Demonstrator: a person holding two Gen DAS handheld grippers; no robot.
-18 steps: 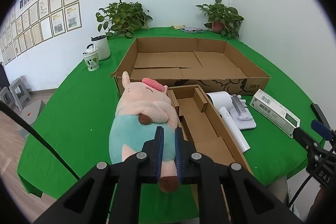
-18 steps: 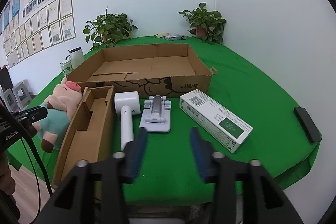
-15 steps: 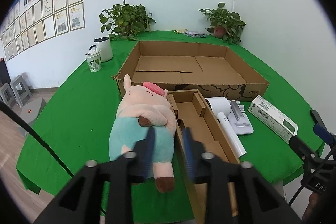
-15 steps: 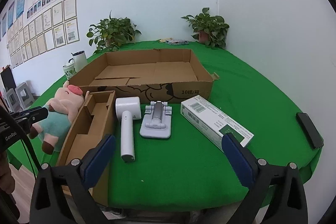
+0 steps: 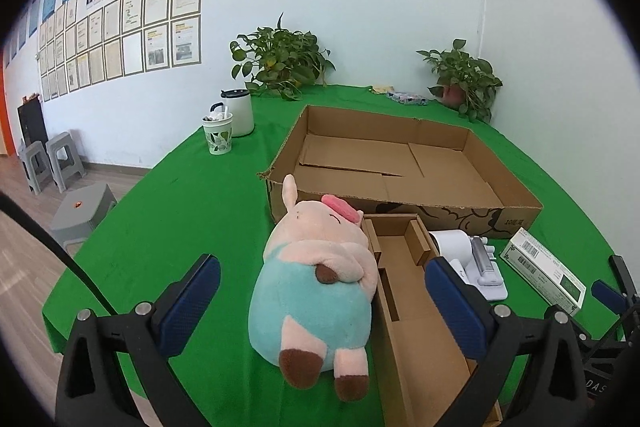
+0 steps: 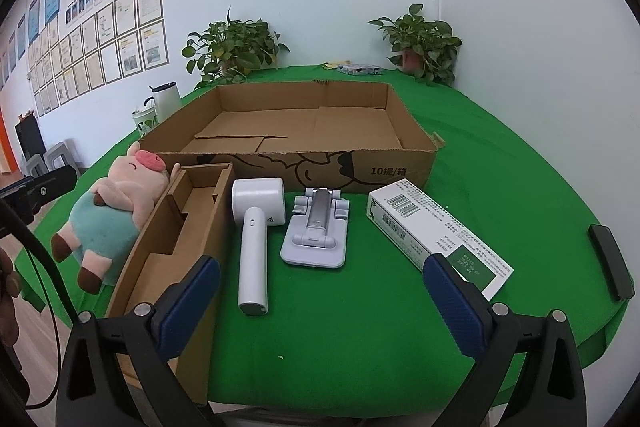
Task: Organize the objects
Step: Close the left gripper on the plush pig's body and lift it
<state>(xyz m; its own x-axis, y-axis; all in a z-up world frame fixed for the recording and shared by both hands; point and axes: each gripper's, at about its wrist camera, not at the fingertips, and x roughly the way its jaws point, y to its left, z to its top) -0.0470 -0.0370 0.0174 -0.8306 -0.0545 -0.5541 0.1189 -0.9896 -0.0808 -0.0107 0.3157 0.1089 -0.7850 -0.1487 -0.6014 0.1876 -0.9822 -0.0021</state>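
Two cardboard containers are sitting on the green tablecloth, and the larger of them, a wide shallow cardboard box, is showing the printed characters "10提/箱" on its near wall beside a black line drawing; nothing is lying inside it but its own folded bottom flaps. A white carton with barcodes and a dark green panel is lying to the right of that wall, its small print too fine to read. Part of a word, "DAS", is showing in the left wrist view on the right gripper's body at the picture's lower right edge. The left gripper is hanging with its blue pads spread wide and touching nothing, the plush pig lying on the cloth ahead between the two fingers, clear of both. The right gripper is likewise standing wide apart and empty, aimed over bare cloth in front of a white handheld device and a grey folding stand, which are lying side by side. The narrow cardboard insert, divided by folded partitions, is resting between the pig and the white device, with the pig leaning against its left wall and its compartments holding nothing.
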